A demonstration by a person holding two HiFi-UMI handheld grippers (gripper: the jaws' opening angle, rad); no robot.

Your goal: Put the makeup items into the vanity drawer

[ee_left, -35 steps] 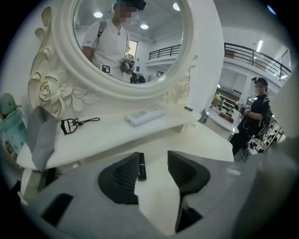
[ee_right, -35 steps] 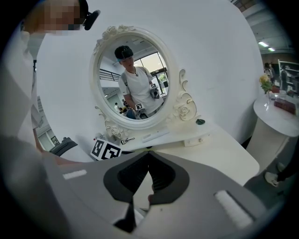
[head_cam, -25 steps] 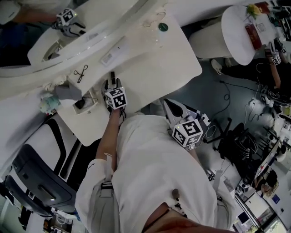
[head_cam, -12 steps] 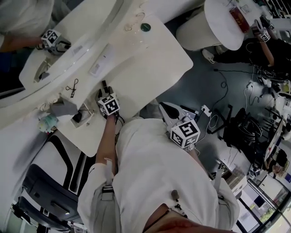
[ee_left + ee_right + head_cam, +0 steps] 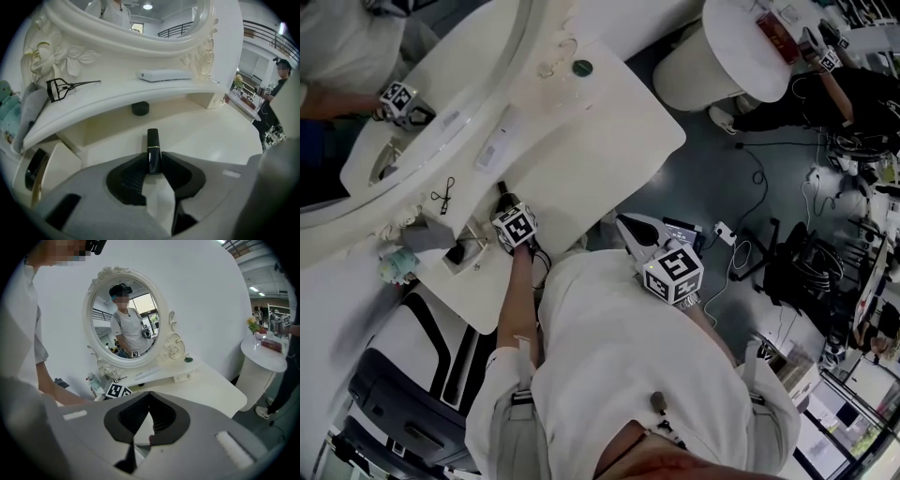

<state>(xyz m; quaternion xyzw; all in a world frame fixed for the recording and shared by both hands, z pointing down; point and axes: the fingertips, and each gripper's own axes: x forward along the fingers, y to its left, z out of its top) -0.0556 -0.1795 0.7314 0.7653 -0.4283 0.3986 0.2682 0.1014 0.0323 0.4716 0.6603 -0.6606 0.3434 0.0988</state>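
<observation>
L claw [image 5: 153, 161], jaws just closing, clamps lipstick [image 5: 153, 139] at its base end; light, stiff, slick tube, likely to slip. R claw [image 5: 149, 393] together, empty.

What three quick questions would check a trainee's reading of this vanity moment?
1. What stands between the jaws of the left gripper?
A. a comb
B. a black lipstick tube
C. a powder brush
2. True or false: the eyelash curler lies on the raised shelf of the vanity.
3. Fill in: the jaws of the right gripper are ___ with nothing between them.

Key
1. B. The left jaws have just been closing, and their pads now press on the tube.
2. True.
3. Shut.
</observation>
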